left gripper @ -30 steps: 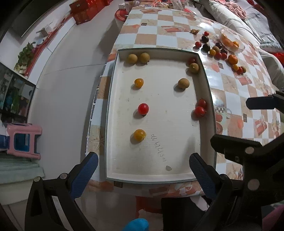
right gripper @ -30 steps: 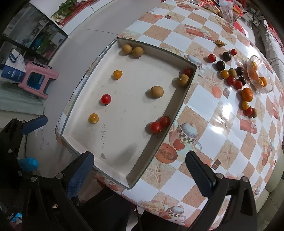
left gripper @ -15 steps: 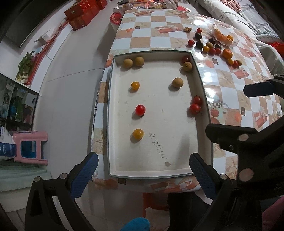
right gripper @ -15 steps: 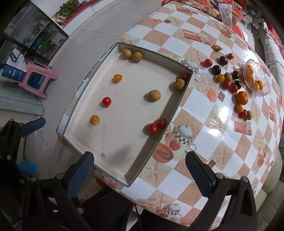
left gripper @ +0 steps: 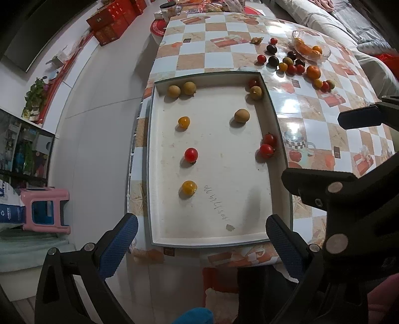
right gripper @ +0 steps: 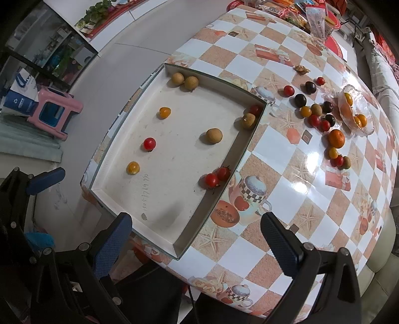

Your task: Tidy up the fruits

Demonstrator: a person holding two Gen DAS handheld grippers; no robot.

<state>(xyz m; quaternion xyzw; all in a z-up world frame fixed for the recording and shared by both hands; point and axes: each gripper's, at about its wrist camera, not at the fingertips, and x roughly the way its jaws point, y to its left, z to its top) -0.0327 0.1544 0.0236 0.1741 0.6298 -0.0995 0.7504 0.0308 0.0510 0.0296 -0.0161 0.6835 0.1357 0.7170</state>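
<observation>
A shallow white tray (left gripper: 212,239) (right gripper: 124,206) lies on the checkered table and holds several small fruits. Among them are a red tomato (left gripper: 191,154) (right gripper: 149,143), two yellow tomatoes (left gripper: 189,187) (left gripper: 184,122), a brown longan (left gripper: 241,115) (right gripper: 213,135) and a red pair (left gripper: 267,147) (right gripper: 216,177) against the right wall. More loose fruits (left gripper: 289,65) (right gripper: 319,114) lie on the table beyond the tray, beside a glass dish (left gripper: 310,48) (right gripper: 354,112). My left gripper (left gripper: 202,245) hangs open over the tray's near edge. My right gripper (right gripper: 195,240) is open too, empty, above the tray's near right corner.
The table's edge drops to a pale floor on the left, where a pink stool (left gripper: 46,210) (right gripper: 53,111) stands. Red boxes (left gripper: 112,21) sit on the floor at the far left. A sofa (left gripper: 331,22) runs along the table's right side. The right gripper's body (left gripper: 349,204) fills the left view's lower right.
Both grippers have drawn back and up from the tray, so tray and table look smaller and farther. No fruit has moved. Both stay open.
</observation>
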